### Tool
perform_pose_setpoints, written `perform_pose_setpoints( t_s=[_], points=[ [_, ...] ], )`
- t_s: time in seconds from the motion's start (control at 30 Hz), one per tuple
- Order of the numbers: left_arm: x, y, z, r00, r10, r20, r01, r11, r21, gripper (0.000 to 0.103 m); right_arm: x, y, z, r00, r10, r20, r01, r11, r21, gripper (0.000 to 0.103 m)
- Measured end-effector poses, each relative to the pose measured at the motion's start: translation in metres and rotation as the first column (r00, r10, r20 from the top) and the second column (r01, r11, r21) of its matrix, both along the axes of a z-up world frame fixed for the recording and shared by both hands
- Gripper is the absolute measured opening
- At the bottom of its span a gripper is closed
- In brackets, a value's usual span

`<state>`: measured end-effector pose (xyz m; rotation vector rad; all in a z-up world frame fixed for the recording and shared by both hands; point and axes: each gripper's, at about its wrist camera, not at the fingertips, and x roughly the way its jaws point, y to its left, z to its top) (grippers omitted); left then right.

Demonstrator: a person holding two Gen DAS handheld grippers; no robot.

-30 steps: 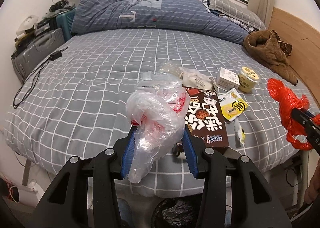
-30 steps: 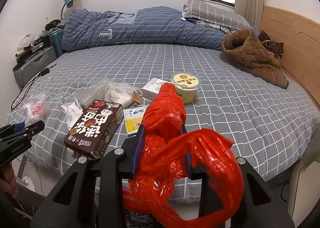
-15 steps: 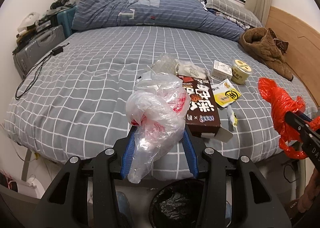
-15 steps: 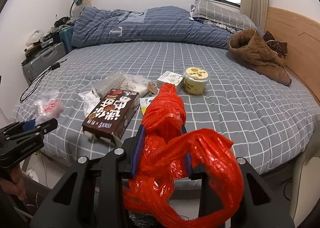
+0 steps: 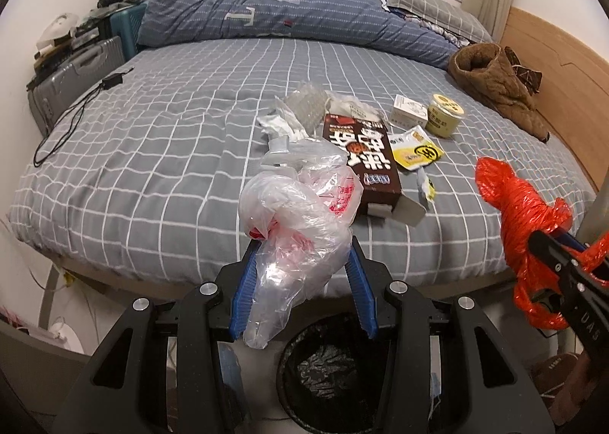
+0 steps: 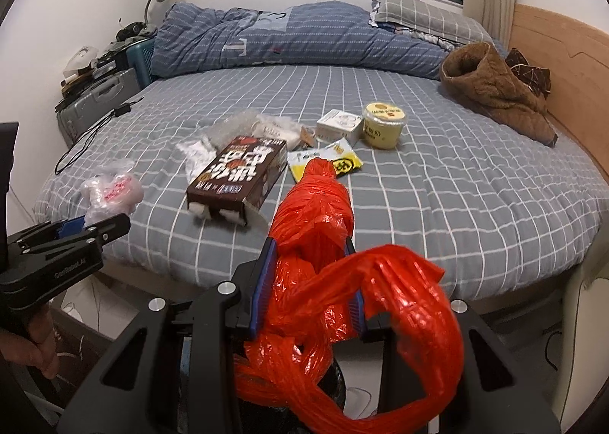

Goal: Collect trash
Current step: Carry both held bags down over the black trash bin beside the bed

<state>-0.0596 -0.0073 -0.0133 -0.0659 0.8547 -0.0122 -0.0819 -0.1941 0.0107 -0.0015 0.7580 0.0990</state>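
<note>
At far left beside the bed [image 5: 152, 167] sit a grey suitcase [image 5: 72, 80] and a charger cable [image 5: 76, 114], not trash, we skip them. Near left, our left gripper [image 5: 300, 282] is clamped on a clear plastic bag [image 5: 300, 213], jaws part-closed, bag bulging out above the blue pads [image 5: 243, 289]. Below it, near the bed edge, a black-lined trash bin [image 5: 323, 369] sits on the floor. We judge the step in hand is carrying both bags to that bin: centre each bag over the opening before letting go, since light plastic drifts and the clear bag's tail hangs left of the rim. On the bed, mid-scene, more trash waits: a brown snack box [image 6: 239, 175], yellow wrapper [image 6: 335, 160], small white box [image 6: 338, 124], yellow cup [image 6: 382, 124], crumpled clear packaging [image 6: 236, 127]. Near right, our right gripper [image 6: 310, 282] pinches a red plastic bag [image 6: 316, 205], jaws narrow, loose handles spilling forward over the bin. Far right lies a brown jacket [image 6: 491, 88], untouched.
</note>
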Motion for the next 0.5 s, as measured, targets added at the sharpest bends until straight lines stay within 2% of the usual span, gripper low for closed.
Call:
perform_pose_setpoints(
  t_s=[0.5],
  points=[
    [-0.045,0.0,-0.008,0.999,0.005,-0.042,-0.005,1.0,0.0,0.044,-0.043,0.014,-0.004,0.999,0.025,-0.031,-0.025,1.0,-0.001,0.033]
  ],
)
